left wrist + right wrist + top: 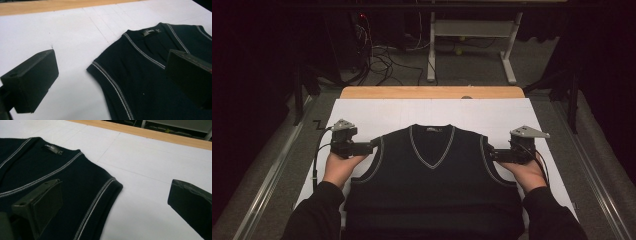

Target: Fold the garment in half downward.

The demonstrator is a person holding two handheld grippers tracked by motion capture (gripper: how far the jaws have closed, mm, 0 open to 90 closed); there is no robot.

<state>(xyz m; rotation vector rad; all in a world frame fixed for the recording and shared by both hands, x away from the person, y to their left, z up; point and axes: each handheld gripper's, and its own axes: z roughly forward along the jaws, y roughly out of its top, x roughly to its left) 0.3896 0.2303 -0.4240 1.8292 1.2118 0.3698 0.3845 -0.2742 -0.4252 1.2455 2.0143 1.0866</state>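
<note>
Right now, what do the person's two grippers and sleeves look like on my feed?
Both the left gripper and the right gripper are black, blocky units, each topped by a grey three-cornered plate and trailing a black cable. Their jaws are thick, black, rectangular blocks with flat pads; the left gripper's pads look matte. The person wears long dark sleeves reaching to the wrists.

The person wears dark long sleeves (pixel 319 212) reaching the wrists. Each hand-held gripper, left gripper (pixel 371 147) and right gripper (pixel 490 154), is black and blocky, topped by a grey three-cornered plate (with small holes), trailing a thin black cable (pixel 315 155); jaws are matte black blocks.
</note>
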